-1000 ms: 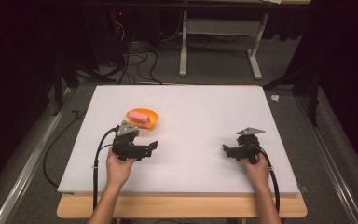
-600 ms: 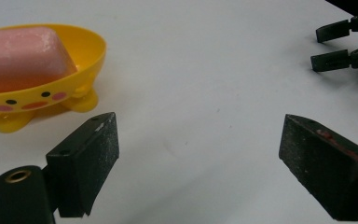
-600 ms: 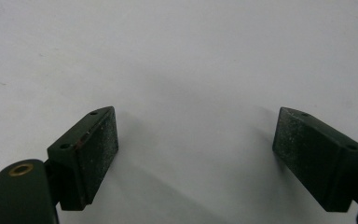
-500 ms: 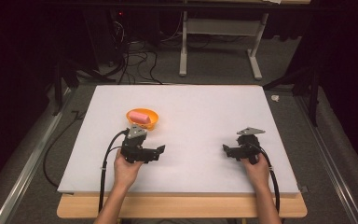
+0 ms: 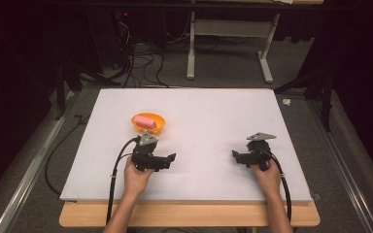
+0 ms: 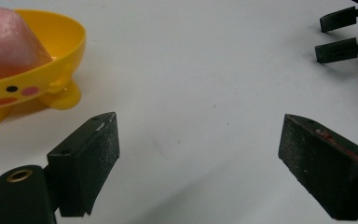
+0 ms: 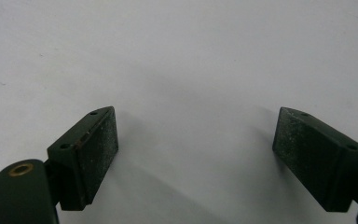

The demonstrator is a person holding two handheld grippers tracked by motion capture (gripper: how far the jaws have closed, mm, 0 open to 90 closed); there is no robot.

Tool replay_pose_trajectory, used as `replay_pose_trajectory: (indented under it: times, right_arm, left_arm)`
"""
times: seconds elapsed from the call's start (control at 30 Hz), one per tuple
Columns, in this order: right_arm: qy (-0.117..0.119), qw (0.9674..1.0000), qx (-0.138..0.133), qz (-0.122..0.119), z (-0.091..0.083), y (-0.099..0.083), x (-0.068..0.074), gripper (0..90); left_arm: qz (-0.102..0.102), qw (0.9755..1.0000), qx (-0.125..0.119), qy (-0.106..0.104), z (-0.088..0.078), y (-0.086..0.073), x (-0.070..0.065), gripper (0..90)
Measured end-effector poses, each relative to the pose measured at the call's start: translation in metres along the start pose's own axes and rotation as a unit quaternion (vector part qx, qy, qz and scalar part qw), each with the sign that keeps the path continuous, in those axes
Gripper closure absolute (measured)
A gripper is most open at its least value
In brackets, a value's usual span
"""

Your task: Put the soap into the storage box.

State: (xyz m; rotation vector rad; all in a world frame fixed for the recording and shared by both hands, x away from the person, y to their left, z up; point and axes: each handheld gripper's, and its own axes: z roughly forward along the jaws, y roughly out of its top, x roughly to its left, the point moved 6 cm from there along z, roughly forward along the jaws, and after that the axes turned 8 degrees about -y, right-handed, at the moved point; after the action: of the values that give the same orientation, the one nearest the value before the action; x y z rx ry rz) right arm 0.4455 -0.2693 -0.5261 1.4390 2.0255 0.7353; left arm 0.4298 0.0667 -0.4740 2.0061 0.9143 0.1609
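Note:
An orange-yellow bowl (image 5: 148, 124) with a painted face stands left of the board's middle and holds a pink block (image 5: 146, 122). In the left gripper view the bowl (image 6: 51, 70) and the pink block (image 6: 7, 44) fill the upper left. My left gripper (image 5: 172, 159) rests on the board just in front of the bowl, jaws wide apart and pointing right, nothing between them (image 6: 198, 154). My right gripper (image 5: 234, 155) lies at the right of the board, pointing left, jaws wide apart over bare board (image 7: 196, 154). Its fingertips (image 6: 338, 35) show far off in the left gripper view.
A white board (image 5: 209, 121) covers a wooden table (image 5: 189, 216). Black cables (image 5: 114, 179) trail from both grippers toward the near edge. Behind the table are a white stand's legs (image 5: 267, 68) and floor cables (image 5: 141, 63).
My left gripper has slid right and slightly nearer, turning away from the bowl. The right gripper has stayed put.

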Motion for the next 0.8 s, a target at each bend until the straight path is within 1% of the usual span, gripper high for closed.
replay_pose_trajectory:
  times: [0.1,0.3,0.37,0.8]
  right_arm:
    - [0.0,1.0,0.0,0.001,0.0,0.0,0.0,14.6]
    - [0.0,1.0,0.001,0.002,0.0,0.0,0.0,14.6]
    - [-0.001,1.0,0.001,0.003,0.0,0.0,0.001,14.5]
    - [-0.001,1.0,0.0,0.004,-0.001,-0.001,0.001,14.6]
  left_arm:
    - [-0.002,1.0,0.006,0.003,0.004,-0.002,0.002,13.6]
    - [0.001,0.9998,0.014,0.013,0.011,-0.005,0.004,13.6]
    - [-0.003,0.9997,0.017,0.016,0.013,-0.008,0.006,13.6]
    - [-0.007,0.9991,0.032,0.028,0.028,-0.016,0.012,13.8]
